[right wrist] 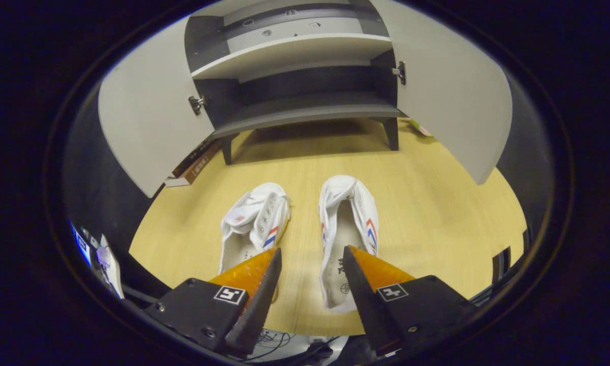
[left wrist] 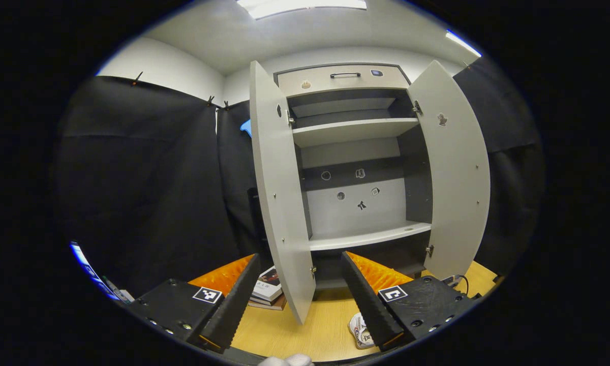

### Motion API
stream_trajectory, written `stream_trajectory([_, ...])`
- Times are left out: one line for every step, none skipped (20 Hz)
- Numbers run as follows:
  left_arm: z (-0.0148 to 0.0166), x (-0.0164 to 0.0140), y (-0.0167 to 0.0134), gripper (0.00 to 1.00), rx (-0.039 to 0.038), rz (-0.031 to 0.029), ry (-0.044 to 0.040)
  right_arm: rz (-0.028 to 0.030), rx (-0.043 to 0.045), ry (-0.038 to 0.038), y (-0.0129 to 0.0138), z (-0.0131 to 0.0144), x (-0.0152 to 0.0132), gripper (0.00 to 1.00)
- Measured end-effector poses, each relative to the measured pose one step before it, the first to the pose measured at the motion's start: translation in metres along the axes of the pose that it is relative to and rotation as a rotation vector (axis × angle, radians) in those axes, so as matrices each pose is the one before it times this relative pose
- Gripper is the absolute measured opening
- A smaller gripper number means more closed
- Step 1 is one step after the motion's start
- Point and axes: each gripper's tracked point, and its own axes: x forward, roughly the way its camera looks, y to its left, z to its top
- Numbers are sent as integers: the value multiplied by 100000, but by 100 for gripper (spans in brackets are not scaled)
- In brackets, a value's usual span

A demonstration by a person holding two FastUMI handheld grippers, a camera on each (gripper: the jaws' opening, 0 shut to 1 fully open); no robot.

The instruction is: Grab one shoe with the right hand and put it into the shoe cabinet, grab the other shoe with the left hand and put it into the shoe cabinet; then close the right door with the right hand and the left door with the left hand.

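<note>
Standing open-doored on wooden floor (right wrist: 427,203), shoe cabinet (left wrist: 353,132) at 12 o'clock; two shoes (right wrist: 256,223) (right wrist: 348,223) before it, books (left wrist: 268,292) at 9. Both grippers' (left wrist: 297,295) (right wrist: 310,284) jaws apart, holding nothing.

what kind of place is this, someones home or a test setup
Most likely a staged recording booth, not a home: black cloth hangs as the walls, a small shoe cabinet stands open on a bare wooden floor, and a pair of white shoes lies in front of it.
</note>
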Motion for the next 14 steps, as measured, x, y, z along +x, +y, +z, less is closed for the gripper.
stream_trajectory([-46,222,81,96,94,545,337,-298,803,972,-195,303,730,80])
stream_trajectory([-149,266,-13,96,-306,396,297,-844,-205,603,-137,268,900,80])
stream_trajectory([-320,201,-309,96,-1340,-797,1142,-1259,-509,-19,-358,445,942,79])
stream_trajectory([-70,80,-582,96,-2393,-1354,-48,-1070,-171,766,-67,42,1079,79])
stream_trajectory([38,287,-447,96,-1332,-761,346,191,544,808,135,110,913,77])
stream_trajectory([-365,102,-332,96,-711,-582,908,528,495,894,76,90,516,69])
stream_trajectory([-68,305,-95,96,129,-93,335,792,231,35,183,275,565,75])
stream_trajectory([-253,249,-115,96,499,50,1017,-581,-156,-853,-134,244,523,74])
stream_trajectory([-243,169,-119,96,296,30,362,-120,-527,-1315,-99,321,417,70])
stream_trajectory([-143,199,-199,100,439,-246,558,-423,-785,-310,-52,99,313,67])
stream_trajectory([-244,202,-138,100,579,28,678,735,378,-558,40,325,272,57])
stream_trajectory([-149,103,93,96,592,502,478,478,606,549,137,-355,257,53])
stream_trajectory([-79,102,149,96,115,437,563,-854,679,-120,-426,76,352,42])
stream_trajectory([-150,117,-70,96,-330,-111,588,-2018,227,-147,-639,7,80,29])
